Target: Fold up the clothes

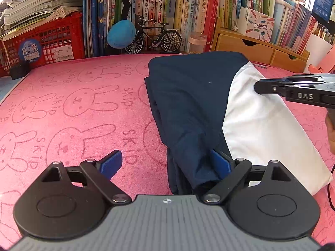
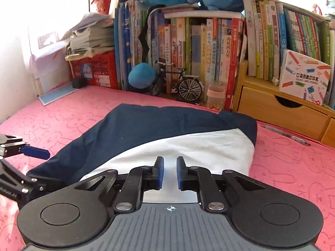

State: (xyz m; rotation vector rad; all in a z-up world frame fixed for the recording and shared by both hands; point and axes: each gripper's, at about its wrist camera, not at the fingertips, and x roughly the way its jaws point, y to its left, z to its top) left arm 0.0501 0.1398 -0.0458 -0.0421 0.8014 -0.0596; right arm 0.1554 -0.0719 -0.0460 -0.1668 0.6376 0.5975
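The navy and white garment lies folded on the pink rabbit-print cover, just in front of the row of books, which I take as the landmark. Its navy part is toward the books and toward the left gripper; its white part is on the side away from the books, under the right gripper.

The left gripper is wide open. One blue pad is over the bare cover, and the other pad touches the near navy edge of the garment, so some fabric lies between the jaws, not pinched. The right gripper is above the white part, its jaws brought near together with only a narrow gap between them. I see no cloth held in that gap.

About containers: at the left end of the books stands a red plastic crate, with a heap of papers piled on its top; what is inside I cannot tell. To the right of the books, a wooden drawer unit has its drawers closed and carries more books and a white printer box. In front of the books stand a model bicycle, a blue plush ball and a small clear jar; its content is not clear. A pen lies on the cover near the drawer unit.
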